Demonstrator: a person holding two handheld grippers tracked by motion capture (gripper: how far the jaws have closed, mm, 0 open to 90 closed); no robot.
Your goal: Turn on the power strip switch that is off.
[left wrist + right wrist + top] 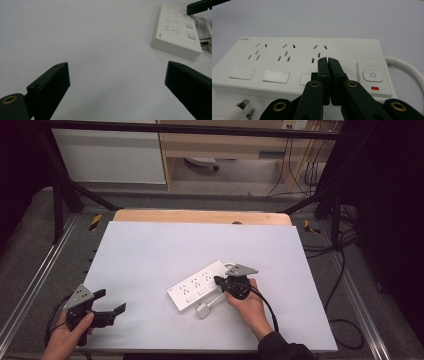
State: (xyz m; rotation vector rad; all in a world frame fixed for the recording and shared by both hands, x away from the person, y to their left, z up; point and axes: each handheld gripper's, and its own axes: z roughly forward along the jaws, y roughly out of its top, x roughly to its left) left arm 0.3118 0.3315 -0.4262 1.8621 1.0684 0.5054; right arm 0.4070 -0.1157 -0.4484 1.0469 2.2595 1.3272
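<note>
While the left gripper (107,306) idles at the lower left of the high view, jaws spread wide w/ nothing between them, the real work sits right of centre. In the left gripper view those jaws frame bare white table (87,37), and the power strip (176,35) lies at the upper right, well apart.

Moving right: the power strip (200,285) lies diagonally just below mid-frame, its white plug (202,310) resting just beside its near edge.

Right gripper (219,281) is over the strip's right end. In the right gripper view its jaws are pinched together, holding nothing, tips (328,61) over the strip's top near the third small rocker switch (305,79); can't tell if they actually touch it or just hover. The round power button (372,74) w/ red mark sits further right, untouched.

Judgement: approach done, closed tips lined up approx. for a press; the press itself looks not yet confirmed. Plug isn't inserted anywhere.
</note>
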